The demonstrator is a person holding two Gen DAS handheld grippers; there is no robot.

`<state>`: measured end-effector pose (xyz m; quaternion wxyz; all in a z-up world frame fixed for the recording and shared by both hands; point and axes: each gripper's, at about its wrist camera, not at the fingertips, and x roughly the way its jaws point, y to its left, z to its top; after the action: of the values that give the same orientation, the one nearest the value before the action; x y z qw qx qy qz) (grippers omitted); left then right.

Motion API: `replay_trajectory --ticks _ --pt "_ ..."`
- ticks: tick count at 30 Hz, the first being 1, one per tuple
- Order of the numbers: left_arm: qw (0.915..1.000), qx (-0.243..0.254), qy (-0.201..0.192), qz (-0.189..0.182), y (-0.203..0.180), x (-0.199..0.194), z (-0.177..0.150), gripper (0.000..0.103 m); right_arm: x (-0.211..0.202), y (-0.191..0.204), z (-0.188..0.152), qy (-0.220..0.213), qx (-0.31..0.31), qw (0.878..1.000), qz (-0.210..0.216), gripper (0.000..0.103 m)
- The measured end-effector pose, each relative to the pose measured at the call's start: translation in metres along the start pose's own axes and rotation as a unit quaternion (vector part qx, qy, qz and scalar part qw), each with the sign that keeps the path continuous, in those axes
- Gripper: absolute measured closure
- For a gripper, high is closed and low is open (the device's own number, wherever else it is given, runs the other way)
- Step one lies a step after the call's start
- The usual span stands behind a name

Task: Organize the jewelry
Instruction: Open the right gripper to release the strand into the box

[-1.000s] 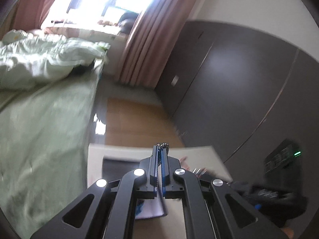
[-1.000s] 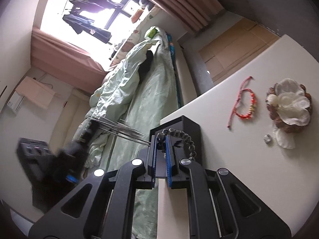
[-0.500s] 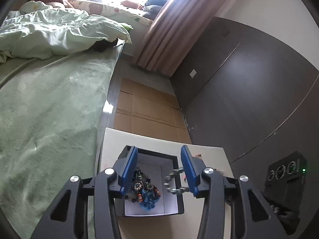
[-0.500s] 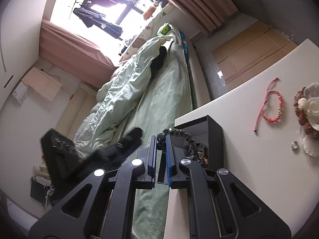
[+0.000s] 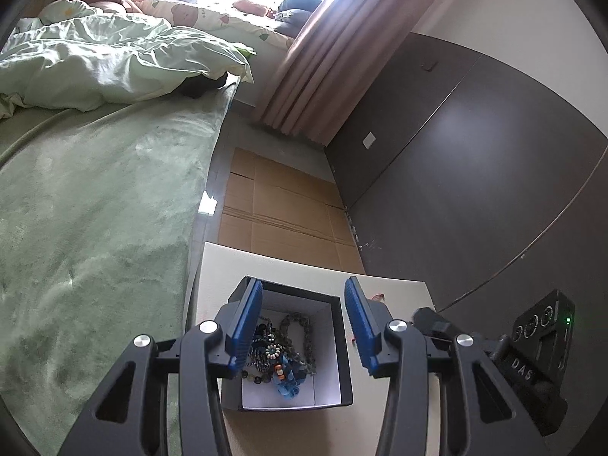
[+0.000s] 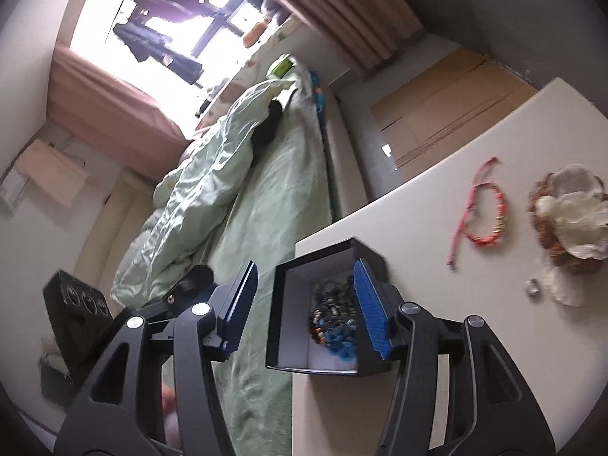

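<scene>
jewelry is being gathered into a black box (image 5: 344, 345) with a white lining, which stands at the near corner of a pale table (image 5: 235, 266), close to the edge beside the green bed (image 5: 95, 209). a tangle of beaded bracelets (image 5: 283, 353) is seen lying inside it, heaped toward one side. the left gripper (image 5: 304, 326) is held above the box with its blue pads apart and nothing between them. the jaws of the right gripper (image 6: 304, 304) have just been opening; they stand apart above the box, and no bead strand is seen between them, so the strand is judged to be released into the box. the view from the right is somewhat blurred, so it cannot be told whether any bead is caught on the box rim.

still out on the table are a red cord bracelet (image 6: 482, 212), a small silver ring (image 6: 532, 287) and a brown bead strand under a white flower piece (image 6: 573, 216), all well apart from the box.

for the step in hand to be done well, both grippers should be lifted straight up with jaws kept wide, so that no strand is dragged out. the box should not be nudged, as it sits near the table edge. the red cord bracelet is best taken next by its beaded loop.
</scene>
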<state>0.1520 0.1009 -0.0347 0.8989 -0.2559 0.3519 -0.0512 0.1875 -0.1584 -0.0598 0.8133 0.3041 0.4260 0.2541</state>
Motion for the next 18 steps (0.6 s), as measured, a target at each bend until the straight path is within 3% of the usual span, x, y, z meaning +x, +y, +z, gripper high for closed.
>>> replay_trajectory --ticks 12,18 --pt "0.9995 0.027 0.006 0.013 -0.017 0.003 -0.015 0.054 -0.023 -0.021 0.006 -0.004 0.022 0.999 -0.025 0.049" --pt "0.9992 0.039 0.004 0.011 -0.030 0.001 -0.025 0.044 -0.042 -0.036 0.010 -0.020 0.032 0.998 -0.054 0.049"
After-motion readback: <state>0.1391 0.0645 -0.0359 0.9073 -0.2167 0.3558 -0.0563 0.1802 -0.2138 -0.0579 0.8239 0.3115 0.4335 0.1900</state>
